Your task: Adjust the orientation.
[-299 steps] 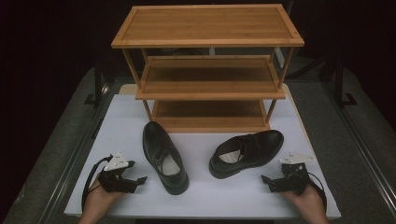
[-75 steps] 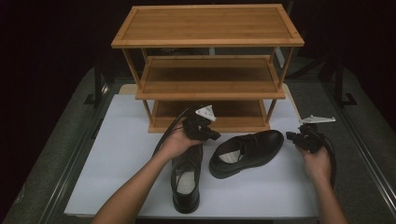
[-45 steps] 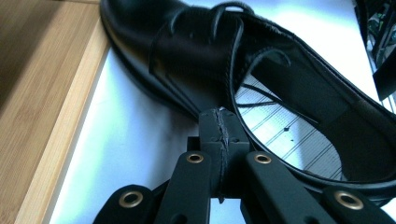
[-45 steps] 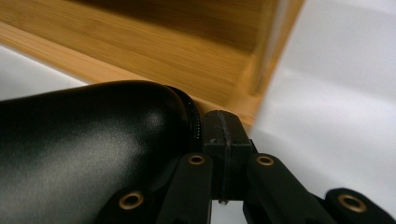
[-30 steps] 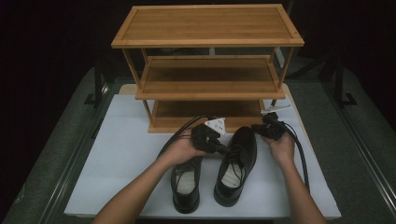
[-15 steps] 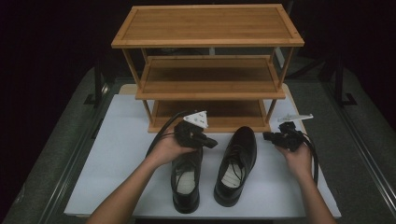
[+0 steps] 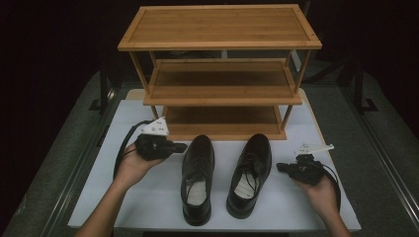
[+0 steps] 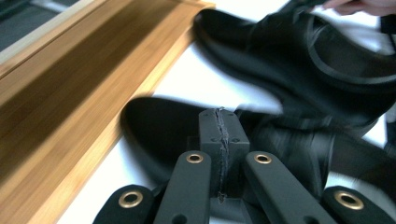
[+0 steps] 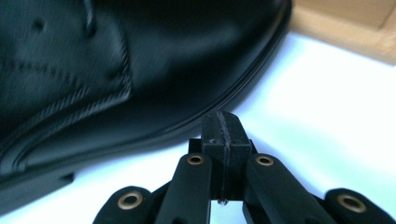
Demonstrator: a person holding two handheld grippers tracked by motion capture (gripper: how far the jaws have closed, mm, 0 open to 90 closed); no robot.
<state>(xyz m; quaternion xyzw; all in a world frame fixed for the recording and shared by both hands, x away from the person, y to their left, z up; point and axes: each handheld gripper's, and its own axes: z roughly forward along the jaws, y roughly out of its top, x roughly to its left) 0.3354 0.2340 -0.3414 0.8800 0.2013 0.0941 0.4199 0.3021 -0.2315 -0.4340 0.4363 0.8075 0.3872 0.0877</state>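
Two black leather shoes stand side by side on the white table, toes toward the rack: the left shoe (image 7: 198,177) and the right shoe (image 7: 250,173). My left gripper (image 7: 182,147) is held just left of the left shoe's toe, shut with nothing in it; its own view has its tips (image 8: 219,122) closed over the left shoe (image 8: 159,133), the right shoe (image 8: 308,60) beyond. Right of the right shoe my right gripper (image 7: 279,167) points at that shoe's side, shut and empty, its tips (image 9: 225,123) close to the shoe's sole edge (image 9: 140,84).
A three-tier wooden shoe rack (image 7: 220,74) stands at the back of the white table (image 7: 148,202), its lowest shelf (image 7: 225,123) just beyond the shoe toes. Dark floor surrounds the table. Cables loop from both grippers.
Both hands have drawn apart from the shoes: the left gripper moved left and toward me, the right gripper moved right and toward me. The right shoe now stands straight beside the left one.
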